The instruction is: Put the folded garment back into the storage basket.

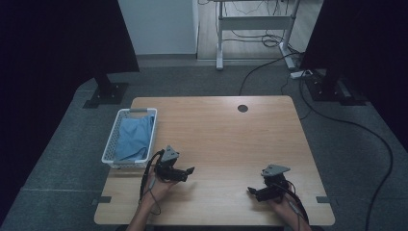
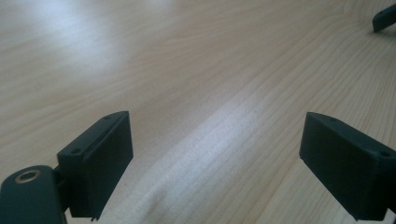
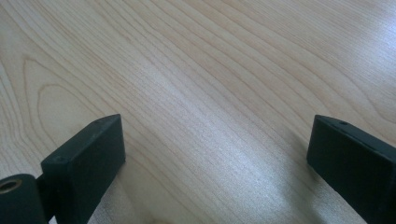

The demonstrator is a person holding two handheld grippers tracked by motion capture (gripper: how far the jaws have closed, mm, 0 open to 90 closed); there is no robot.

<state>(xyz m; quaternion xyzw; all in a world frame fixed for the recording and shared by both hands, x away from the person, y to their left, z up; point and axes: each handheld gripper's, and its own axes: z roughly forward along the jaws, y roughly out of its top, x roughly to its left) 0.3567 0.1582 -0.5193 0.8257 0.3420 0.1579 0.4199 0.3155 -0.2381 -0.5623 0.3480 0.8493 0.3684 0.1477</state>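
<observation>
Left gripper: held low over the near left of the table, just right of the basket's near corner; its long axis runs level, jaws pointing right toward the other gripper; jaws stand wide apart with bare wood between them in the left gripper view.
Right gripper: near right of the table, close to the front edge; long axis level, jaws pointing left; jaws wide apart over bare wood in the right gripper view.
Gap between the 2 grippers: open tabletop.
Basket: white, at the left edge, long axis running front to back.
Cloth: blue, lying inside the basket.
Table: wooden; middle and far half bare apart from 1 round cable hole near the back edge.
</observation>
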